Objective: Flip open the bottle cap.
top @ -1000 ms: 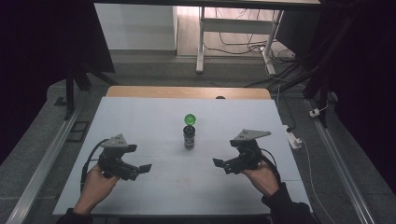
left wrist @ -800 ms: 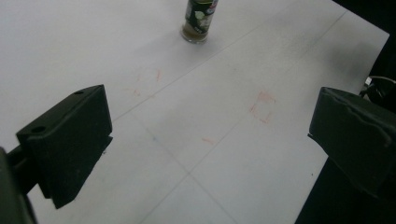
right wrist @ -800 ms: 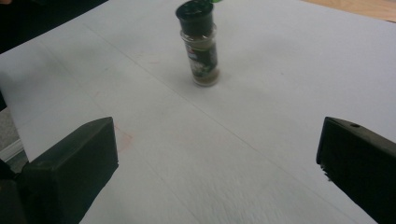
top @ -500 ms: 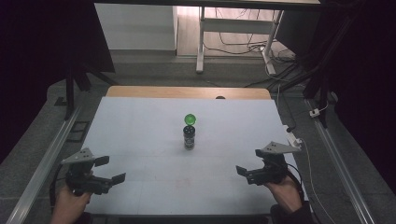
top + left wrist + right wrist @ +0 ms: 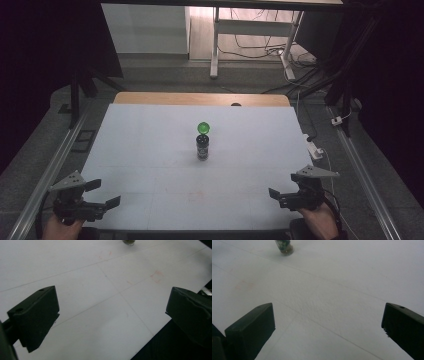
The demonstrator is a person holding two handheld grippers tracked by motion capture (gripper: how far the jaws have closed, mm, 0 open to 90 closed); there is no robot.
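Note:
A small dark bottle [image 5: 202,147] stands upright at the middle of the white table [image 5: 150,150], with a green cap [image 5: 203,128] lying just behind it. The bottle's base [image 5: 129,242] shows at the top edge of the left gripper view, and the bottle [image 5: 284,247] also shows at the top left of the right gripper view. My left gripper [image 5: 106,194] is open at the table's near left corner, nothing between its jaws. Near the front right corner, my right gripper [image 5: 276,197] is open too and holds nothing. Both are far from the bottle.
A wooden strip [image 5: 200,99] borders the table's far edge. Metal rails [image 5: 50,170] run along both sides. A white power strip [image 5: 314,149] and cables lie off the right edge. Faint red marks [image 5: 157,275] show on the table surface.
Both grippers have drawn back from the middle of the table toward the near corners, left one outward left, right one outward right. The bottle and cap have not moved.

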